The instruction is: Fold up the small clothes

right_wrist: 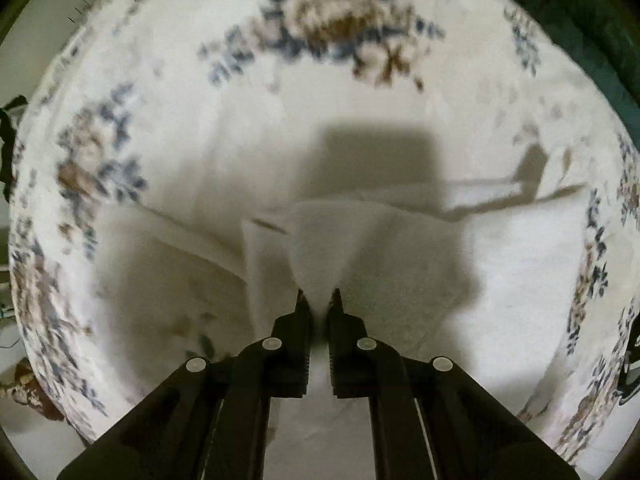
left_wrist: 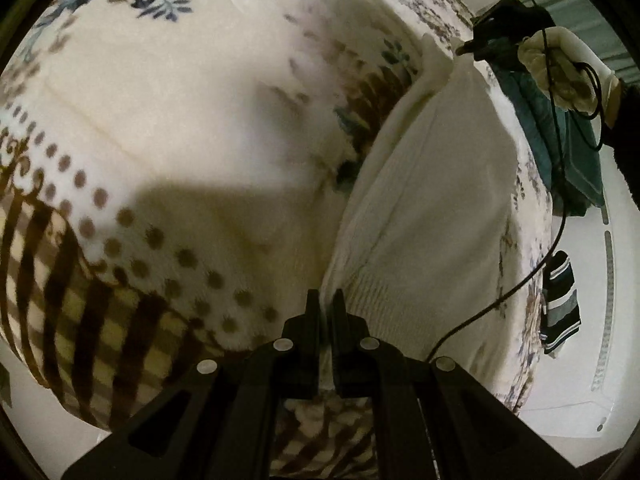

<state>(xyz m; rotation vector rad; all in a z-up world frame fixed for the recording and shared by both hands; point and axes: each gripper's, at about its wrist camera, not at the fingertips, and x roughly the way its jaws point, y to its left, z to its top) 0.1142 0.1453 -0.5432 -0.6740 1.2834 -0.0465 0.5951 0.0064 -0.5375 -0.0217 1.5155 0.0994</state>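
While both grippers pinched the cloth: the white garment [left_wrist: 432, 200] was mid-fold, lifted off the floral blanket [left_wrist: 180, 100].

Left gripper [left_wrist: 326, 300]: clenched on the ribbed hem of the garment, at 6 o'clock in the left wrist view, with fabric pinched in the narrow gap between the jaws.

Garment, left view: stretched from that grip toward 1 o'clock, where the gloved right hand [left_wrist: 560, 68] carried the other tool at its far end.

Other clothes: a teal piece [left_wrist: 568, 152] lay at 3 o'clock near the blanket's edge; a striped item [left_wrist: 560, 300] hung at 4 o'clock.

Right gripper [right_wrist: 319, 296]: clamped on a bunched corner of the white garment [right_wrist: 332, 240], at 6 o'clock in its own view.

Garment, right view: its loose panels spread toward 9 and 3 o'clock over the floral blanket [right_wrist: 340, 80].

Step in hand: likely carrying one edge over to make a fold.

Next move: probably called for lowering both corners together, keeping the edge taut, so the layers met squarely before release.
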